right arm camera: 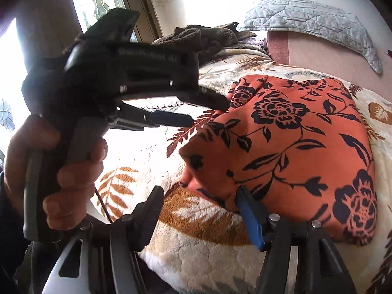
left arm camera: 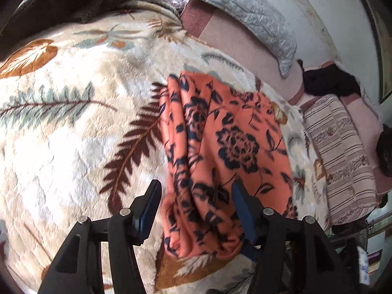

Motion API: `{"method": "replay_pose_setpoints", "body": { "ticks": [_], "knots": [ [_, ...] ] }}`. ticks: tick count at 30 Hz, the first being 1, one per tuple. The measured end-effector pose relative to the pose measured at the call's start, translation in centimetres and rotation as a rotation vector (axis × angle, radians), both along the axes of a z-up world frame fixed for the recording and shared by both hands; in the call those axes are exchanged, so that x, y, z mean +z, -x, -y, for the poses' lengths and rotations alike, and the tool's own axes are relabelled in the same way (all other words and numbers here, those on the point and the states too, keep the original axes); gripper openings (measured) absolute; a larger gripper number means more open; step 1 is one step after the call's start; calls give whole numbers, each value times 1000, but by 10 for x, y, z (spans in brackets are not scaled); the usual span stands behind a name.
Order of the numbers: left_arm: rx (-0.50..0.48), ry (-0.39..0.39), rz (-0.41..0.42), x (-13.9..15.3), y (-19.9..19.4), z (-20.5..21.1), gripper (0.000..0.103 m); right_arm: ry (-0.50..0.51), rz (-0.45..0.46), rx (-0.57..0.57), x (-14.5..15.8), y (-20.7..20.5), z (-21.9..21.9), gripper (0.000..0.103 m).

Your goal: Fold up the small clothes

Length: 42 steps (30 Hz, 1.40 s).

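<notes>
Lying bunched on blanket (left arm camera: 61,134), orange floral garment (right arm camera: 294,147); both grippers' jaws apart, empty.

A plush leaf-patterned blanket (left arm camera: 73,127) covers the bed. A quilted grey pillow (left arm camera: 245,12) lies against the white wall (left arm camera: 330,12). Bright daylight enters through a patterned-glass window (right arm camera: 98,0).

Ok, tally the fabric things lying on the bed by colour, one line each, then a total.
Orange floral garment: 1
Cream leaf-print blanket: 1
Dark brown towel: 1
Grey quilted cover: 1
Striped cushion: 1
Black cloth: 1
Total: 6
</notes>
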<state>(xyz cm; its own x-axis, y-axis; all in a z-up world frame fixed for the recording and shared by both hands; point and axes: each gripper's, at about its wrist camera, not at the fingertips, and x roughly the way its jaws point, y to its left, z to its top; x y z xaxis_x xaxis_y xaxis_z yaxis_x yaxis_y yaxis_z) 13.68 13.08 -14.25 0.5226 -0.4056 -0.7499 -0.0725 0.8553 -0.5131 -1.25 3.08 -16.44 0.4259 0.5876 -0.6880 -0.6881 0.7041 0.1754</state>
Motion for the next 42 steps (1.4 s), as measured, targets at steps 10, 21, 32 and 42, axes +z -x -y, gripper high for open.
{"method": "replay_pose_setpoints", "body": {
  "ticks": [10, 21, 32, 42],
  "knots": [
    [59, -89, 56, 16, 37, 10, 43, -237, -161, -292, 34, -24, 137, 67],
    [93, -322, 28, -5, 35, 39, 56, -374, -495, -414, -6, -108, 187, 67],
    [113, -381, 114, 32, 31, 43, 56, -377, -525, -398, -1, -148, 180, 67],
    [100, -359, 49, -1, 3, 50, 77, -401, -657, -385, -32, -212, 164, 74]
  ]
}}
